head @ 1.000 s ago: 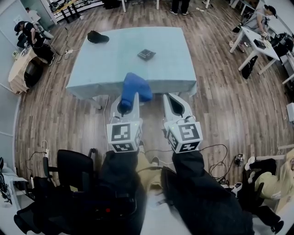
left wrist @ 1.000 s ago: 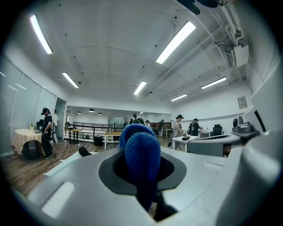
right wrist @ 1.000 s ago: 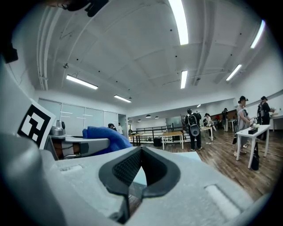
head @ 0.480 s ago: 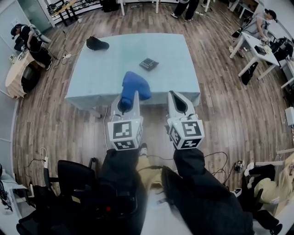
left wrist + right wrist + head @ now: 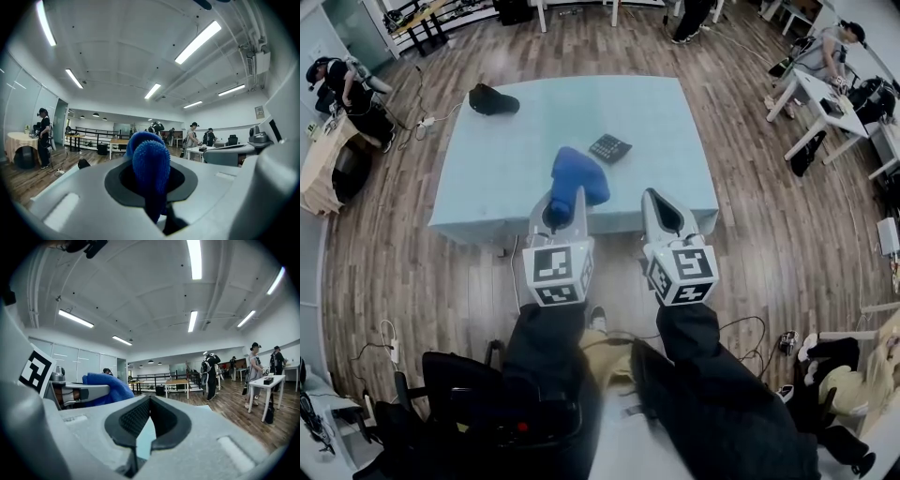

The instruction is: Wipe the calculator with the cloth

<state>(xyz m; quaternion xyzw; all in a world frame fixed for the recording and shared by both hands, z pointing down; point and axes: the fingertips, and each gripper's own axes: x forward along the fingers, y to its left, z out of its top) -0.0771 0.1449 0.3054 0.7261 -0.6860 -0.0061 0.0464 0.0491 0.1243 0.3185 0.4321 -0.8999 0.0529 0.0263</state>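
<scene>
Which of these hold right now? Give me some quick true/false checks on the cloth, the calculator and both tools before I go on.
1. The left tool is shut on the blue fuzzy cloth. True.
2. The right tool is holding the dark flat calculator. False: its jaws are together with nothing between them, and the calculator lies on the light blue table.
3. The cloth is pressed on the calculator. False: in the head view the cloth sits short of the calculator, with bare table showing between them.
4. A black cap-like object lies near the table's far left corner. True.
</scene>
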